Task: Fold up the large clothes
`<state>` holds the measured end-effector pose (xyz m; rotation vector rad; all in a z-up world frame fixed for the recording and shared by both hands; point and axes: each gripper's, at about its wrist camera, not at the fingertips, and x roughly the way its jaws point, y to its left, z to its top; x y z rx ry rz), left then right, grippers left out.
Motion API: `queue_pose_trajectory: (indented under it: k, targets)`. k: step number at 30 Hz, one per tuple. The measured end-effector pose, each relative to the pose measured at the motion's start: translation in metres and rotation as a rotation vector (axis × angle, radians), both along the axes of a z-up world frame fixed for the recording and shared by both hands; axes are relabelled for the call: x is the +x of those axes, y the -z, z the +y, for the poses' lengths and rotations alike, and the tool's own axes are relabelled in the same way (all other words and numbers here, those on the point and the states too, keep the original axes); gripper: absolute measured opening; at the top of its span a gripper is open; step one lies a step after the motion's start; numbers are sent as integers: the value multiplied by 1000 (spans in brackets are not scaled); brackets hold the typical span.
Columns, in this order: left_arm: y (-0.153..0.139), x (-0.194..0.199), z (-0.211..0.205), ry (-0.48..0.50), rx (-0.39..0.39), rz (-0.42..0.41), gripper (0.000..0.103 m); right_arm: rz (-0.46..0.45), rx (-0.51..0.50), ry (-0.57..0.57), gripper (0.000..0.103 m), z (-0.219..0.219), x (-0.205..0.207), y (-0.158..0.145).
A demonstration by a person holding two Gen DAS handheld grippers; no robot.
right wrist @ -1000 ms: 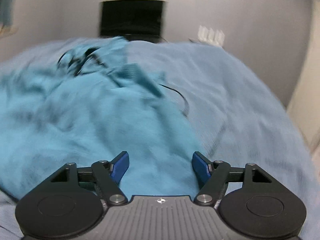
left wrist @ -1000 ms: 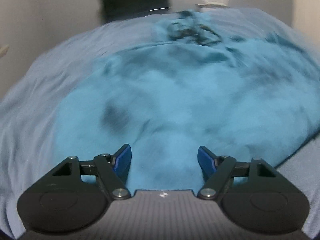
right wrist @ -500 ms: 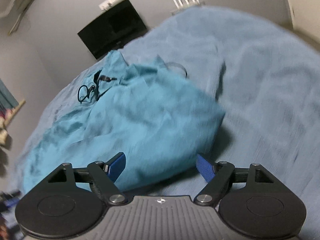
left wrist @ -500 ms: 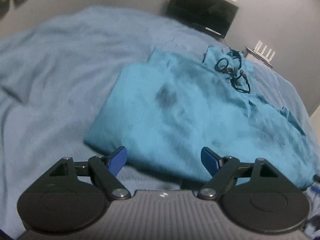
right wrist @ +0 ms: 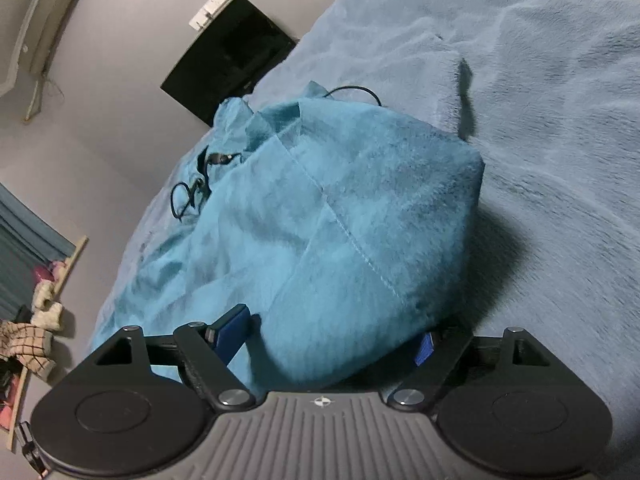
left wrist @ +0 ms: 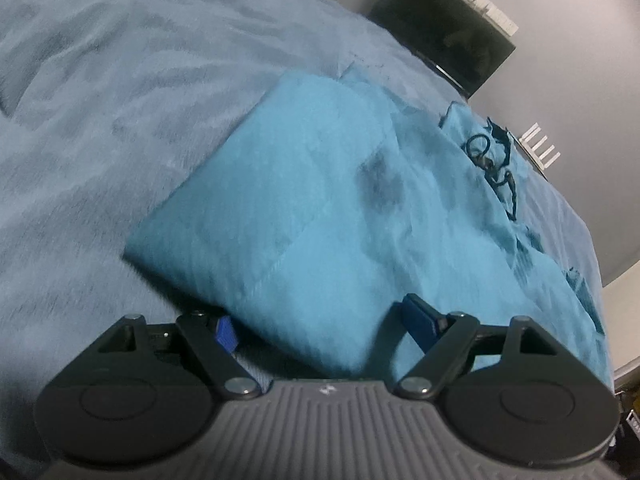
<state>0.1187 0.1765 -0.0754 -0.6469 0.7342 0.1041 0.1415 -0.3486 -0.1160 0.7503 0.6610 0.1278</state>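
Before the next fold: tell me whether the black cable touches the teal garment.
Touching. In the left wrist view the black cable lies looped directly on the teal garment near its far end.

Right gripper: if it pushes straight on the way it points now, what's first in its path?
Most likely the teal garment: its near corner already lies between the open fingers of the right gripper. The blue bedcover lies beneath it. Depth is hard to judge here.
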Motion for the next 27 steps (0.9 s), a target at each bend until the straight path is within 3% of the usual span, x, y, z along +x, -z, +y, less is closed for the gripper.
queue_pose_trajectory:
  k: [1,3,4,6,8,12,22,24,27]
  targets:
    - [0,1,-1,0,8,-8,74,-16,1,3,78,0,2,1]
    - [-5,2,-3,29,47,-21,26,-57,-27,37,59,1,2,0]
    - [-9,3,-5,32,61,-22,22,-74,-43,53,46,3,0,-3]
    - [-18,-4,-8,24,65,-45,11,-117,-76,66,30,6,-4,-14]
    - [-30,-11,-14,26,86,-65,6,-159,-105,65,25,9,-8,-25]
    - [-55,-32,-28,66,138,-76,4,-182,-182,74,22,14,-22,-45]
    - [-86,-90,-60,163,242,-37,4,-99,-175,76,22,-15,-70,-84]
    - [-88,-93,-66,154,295,-22,12,-64,-180,79,24,-18,-71,-84]
    - [-91,-96,-67,116,345,6,24,-36,-205,103,40,-21,-70,-84]
